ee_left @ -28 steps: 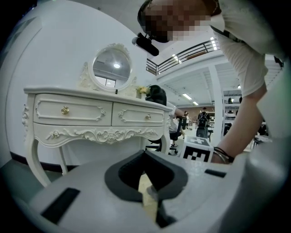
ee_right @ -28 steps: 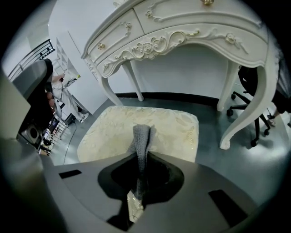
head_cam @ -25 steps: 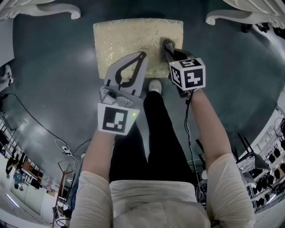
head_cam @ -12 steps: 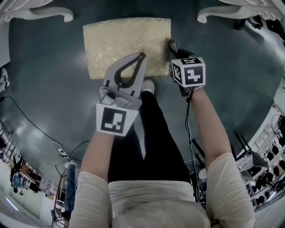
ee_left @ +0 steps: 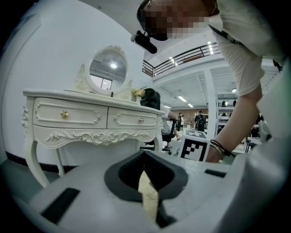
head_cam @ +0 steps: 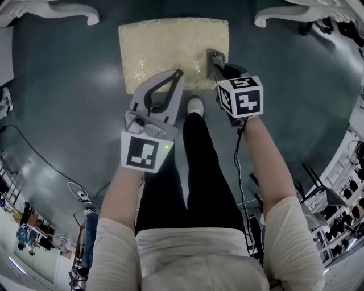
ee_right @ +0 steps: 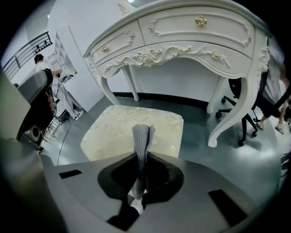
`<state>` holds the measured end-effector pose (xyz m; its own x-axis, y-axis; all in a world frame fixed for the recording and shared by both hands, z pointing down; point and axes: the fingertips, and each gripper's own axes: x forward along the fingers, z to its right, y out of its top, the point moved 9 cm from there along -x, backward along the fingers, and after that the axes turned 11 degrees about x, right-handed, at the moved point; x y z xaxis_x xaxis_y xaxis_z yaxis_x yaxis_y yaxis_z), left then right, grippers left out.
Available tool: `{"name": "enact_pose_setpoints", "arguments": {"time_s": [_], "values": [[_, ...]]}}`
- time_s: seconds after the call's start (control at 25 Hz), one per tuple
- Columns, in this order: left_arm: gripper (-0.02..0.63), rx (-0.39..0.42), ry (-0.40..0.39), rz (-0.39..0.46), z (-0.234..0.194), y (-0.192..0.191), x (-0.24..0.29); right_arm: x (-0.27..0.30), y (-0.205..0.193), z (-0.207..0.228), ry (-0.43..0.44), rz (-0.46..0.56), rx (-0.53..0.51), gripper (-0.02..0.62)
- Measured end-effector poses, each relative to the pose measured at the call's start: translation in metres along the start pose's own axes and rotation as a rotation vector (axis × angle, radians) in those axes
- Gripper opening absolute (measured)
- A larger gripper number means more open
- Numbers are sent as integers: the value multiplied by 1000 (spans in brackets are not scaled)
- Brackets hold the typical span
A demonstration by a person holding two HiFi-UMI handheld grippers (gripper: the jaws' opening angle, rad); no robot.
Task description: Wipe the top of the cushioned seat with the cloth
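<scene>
The cushioned seat (head_cam: 170, 48) is a cream, patterned square on the dark floor, at the top of the head view. My right gripper (head_cam: 215, 61) is shut on a grey knitted cloth (head_cam: 214, 55), which hangs over the seat's near right corner. In the right gripper view the cloth (ee_right: 142, 141) sticks out as a narrow strip between the jaws, with the seat (ee_right: 113, 132) behind it. My left gripper (head_cam: 180, 73) is shut, holds nothing, and its tips sit above the seat's near edge. In the left gripper view the left gripper (ee_left: 145, 157) points up and away from the seat.
A white carved dressing table (ee_right: 182, 41) stands just beyond the seat, and its curved legs (head_cam: 296, 14) flank the seat's far corners. The person's dark trouser leg and white shoe (head_cam: 195, 105) are just in front of the seat. Cables (head_cam: 79, 187) lie on the floor at left.
The right gripper carried the cloth out to the seat's right edge, then back left onto the near right corner. The left gripper has hardly moved.
</scene>
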<state>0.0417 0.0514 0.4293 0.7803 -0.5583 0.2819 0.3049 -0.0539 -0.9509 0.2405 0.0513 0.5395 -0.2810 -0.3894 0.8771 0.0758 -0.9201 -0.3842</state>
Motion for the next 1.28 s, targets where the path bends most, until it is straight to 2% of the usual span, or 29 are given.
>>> {"name": "enact_pose_setpoints", "arguments": {"time_s": [0.4,0.8,1.0,1.28], "values": [[2,20,-11,-23,-37,-29,-85,30,-16,-121,91,-29,-14,29],[2,-4,67,-68,-79,-71,-149,86,-26,-223,199,-68,-31,29],[2,-11,113,-77,-99,-85,-163,107,-22,-245,207,-77,-36,29],[2,-53,141,-69,-98,-87,-163,112,-24,-234,186,-105,-25,29]]}}
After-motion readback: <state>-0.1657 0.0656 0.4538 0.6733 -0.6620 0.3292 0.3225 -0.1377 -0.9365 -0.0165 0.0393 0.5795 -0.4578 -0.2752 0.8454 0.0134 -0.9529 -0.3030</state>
